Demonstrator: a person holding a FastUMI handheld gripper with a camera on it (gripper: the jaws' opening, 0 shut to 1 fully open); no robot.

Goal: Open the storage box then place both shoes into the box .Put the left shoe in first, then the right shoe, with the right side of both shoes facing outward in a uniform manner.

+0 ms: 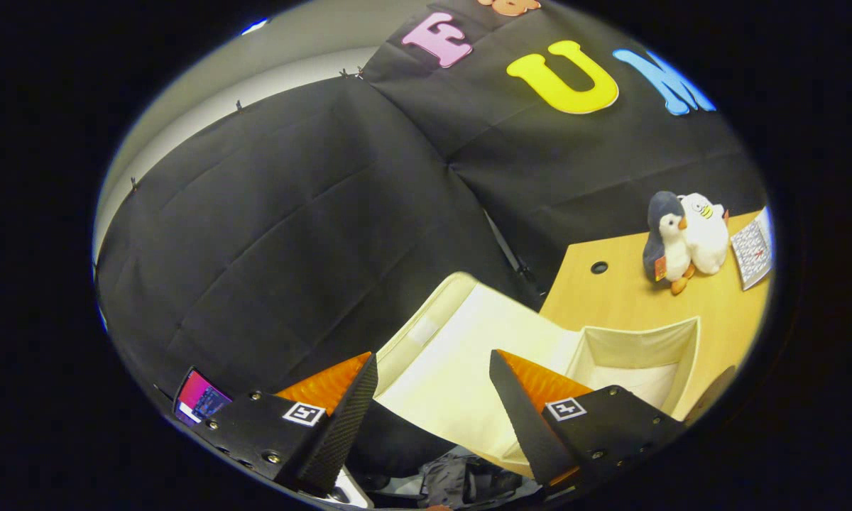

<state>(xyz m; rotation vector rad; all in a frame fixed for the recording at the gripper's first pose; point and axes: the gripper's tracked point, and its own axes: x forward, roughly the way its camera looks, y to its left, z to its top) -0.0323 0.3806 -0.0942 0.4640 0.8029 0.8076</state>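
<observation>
Wooden table against black cloth wall. Storage box open on it, lid flung back. Gripper spread wide, empty, above lid. Beyond box, perhaps two plush toys.

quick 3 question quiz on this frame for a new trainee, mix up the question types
1. True or false: the storage box already has its lid swung open.
2. Multiple choice: what do the fingers of the gripper hold? A) a shoe B) the lid's edge C) nothing
3. Short answer: which toys stand on the wooden table beyond the box?

Key
1. True. The lid leans back towards the black cloth and the cream inside of the box shows.
2. C. The fingers are apart, with the lid seen between them and nothing pressed.
3. A plush penguin and a white plush toy, touching side by side.
</observation>
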